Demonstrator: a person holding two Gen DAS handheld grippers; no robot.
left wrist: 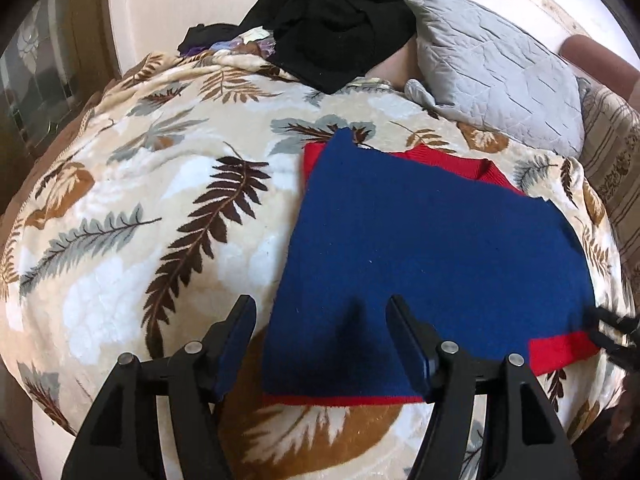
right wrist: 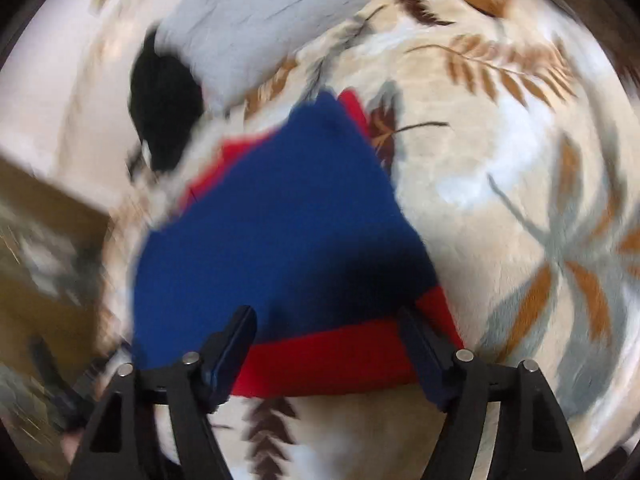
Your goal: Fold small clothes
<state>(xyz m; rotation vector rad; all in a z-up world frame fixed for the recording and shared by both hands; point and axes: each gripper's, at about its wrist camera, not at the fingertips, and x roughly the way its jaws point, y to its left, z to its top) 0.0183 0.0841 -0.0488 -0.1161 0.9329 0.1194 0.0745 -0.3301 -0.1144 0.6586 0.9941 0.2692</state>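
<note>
**A:** While the blue-and-red garment [left wrist: 432, 248] lies flat on the leaf-print blanket [left wrist: 132, 200], where are your tools?

**B:** My left gripper [left wrist: 322, 340] hovers over its near left corner with the fingers spread wide and nothing between them. My right gripper [right wrist: 328, 344] hangs over the near red hem band [right wrist: 340, 364], likewise spread and empty. The right wrist view is smeared with blur, so I cannot tell whether either pad touches the cloth.

**A:** How would you do this fold well?

**B:** I judge the piece is already folded at least once, since red edging peeks out under the blue along the near and far edges. For the next fold I would pinch all layers at each near corner, not just the top one, lift both sides level, and carry them toward the far edge so the corners meet squarely. The blanket is plush and may drag the lower layer, so I would lift clear of it before moving across.

**A:** Any basket or bin for the finished pieces?

**B:** None that I can see. There is a heap of black clothing [left wrist: 336, 28] at the far end of the bed, beside a grey quilted pillow [left wrist: 492, 68], well apart from the garment. Whether that heap is waiting or done, I cannot say
</note>
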